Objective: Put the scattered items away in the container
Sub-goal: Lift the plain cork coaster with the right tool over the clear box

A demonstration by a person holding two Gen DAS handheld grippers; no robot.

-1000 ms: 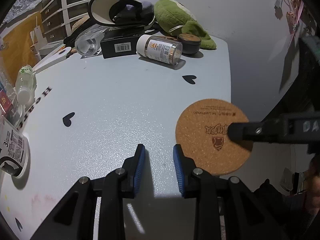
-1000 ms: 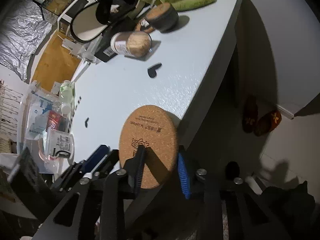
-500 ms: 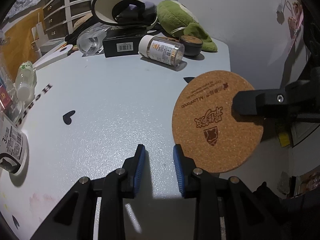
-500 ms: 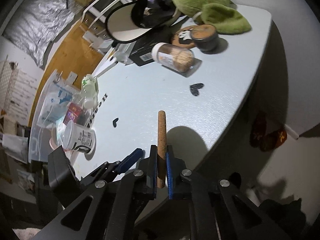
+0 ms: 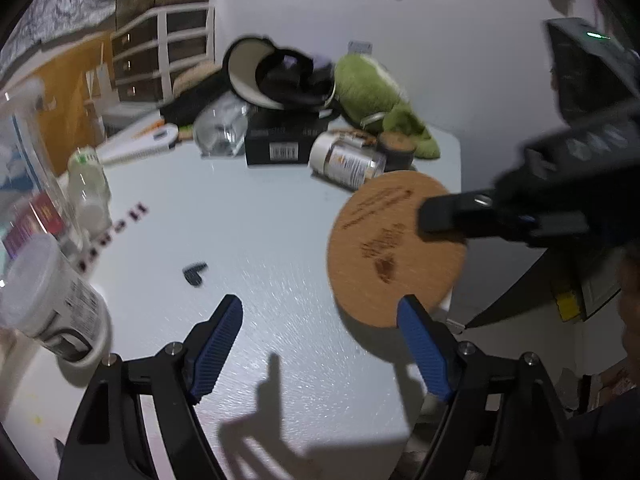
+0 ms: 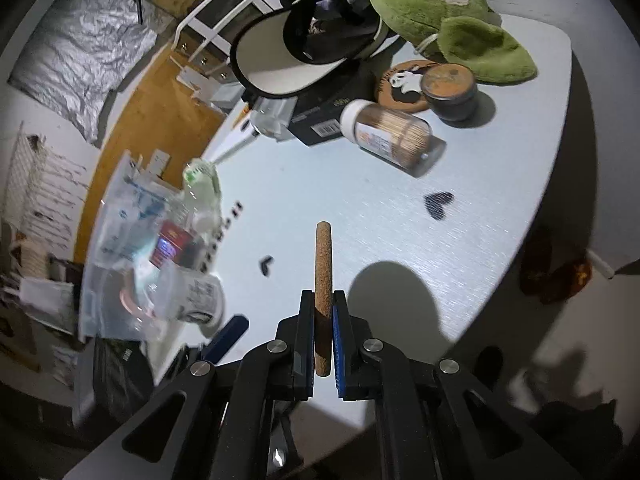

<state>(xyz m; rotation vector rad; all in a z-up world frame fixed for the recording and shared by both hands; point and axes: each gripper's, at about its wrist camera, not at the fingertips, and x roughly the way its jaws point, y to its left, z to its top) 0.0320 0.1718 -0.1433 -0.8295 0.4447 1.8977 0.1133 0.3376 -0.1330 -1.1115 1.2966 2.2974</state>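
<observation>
Two tools frame the scene: the right tool [image 6: 323, 344] is clenched on a round cork coaster [image 6: 322, 280], seen edge-on between its blue pads and lifted above the pale blue worktop [image 6: 460, 240], while the left tool [image 5: 320, 344] hovers low over the worktop with its ribbed blue fingers [image 5: 218, 344] spread wide, gripping nothing. From the left wrist view the coaster's flat face shows dark printed writing, too blurred to read. Beside the left tool a white plastic tub [image 5: 52, 300] with a barcode label lies on its side, just against a clear plastic container [image 6: 120, 240] at the worktop's edge; that container holds a red packet and blue-and-white packaging, details smeared. A small green-capped bottle [image 6: 202, 180] stands by it, near black lettering printed on the worktop. Black heart marks [image 6: 438, 204] dot the surface. Farther off lies a clear jar of toothpicks [image 6: 390, 140] with a white cap, then a black box [image 5: 286, 142] with barcode stickers, a dark round tin [image 6: 450, 90] with an orange lid touching a second cork coaster [image 6: 400, 88], a sun visor [image 6: 304, 52], and a fuzzy green avocado plush [image 6: 444, 20].
</observation>
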